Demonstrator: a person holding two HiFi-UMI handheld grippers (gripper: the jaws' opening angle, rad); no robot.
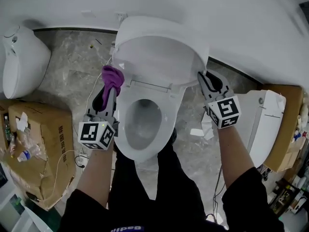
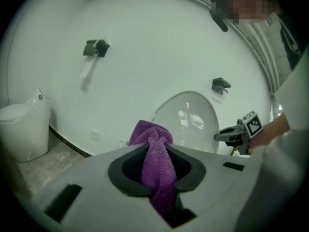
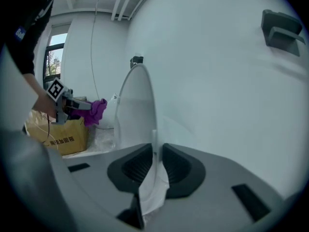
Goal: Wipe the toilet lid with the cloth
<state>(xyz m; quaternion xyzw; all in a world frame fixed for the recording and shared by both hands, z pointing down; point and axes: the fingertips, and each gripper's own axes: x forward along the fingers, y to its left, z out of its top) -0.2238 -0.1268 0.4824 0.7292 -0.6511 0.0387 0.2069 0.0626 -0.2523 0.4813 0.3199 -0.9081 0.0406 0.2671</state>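
With wiping seemingly about to start, the right gripper [image 1: 207, 80] pinches the lid's [image 1: 159, 57] right edge; the left gripper [image 1: 108, 93], clamping the cloth [image 1: 113, 77] at its left, must press on.

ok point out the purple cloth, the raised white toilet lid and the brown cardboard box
purple cloth [image 1: 112, 79], head view, on its bunched upper end
raised white toilet lid [image 1: 159, 57], head view, on the middle of its inner face
brown cardboard box [image 1: 48, 129], head view, on its top flap
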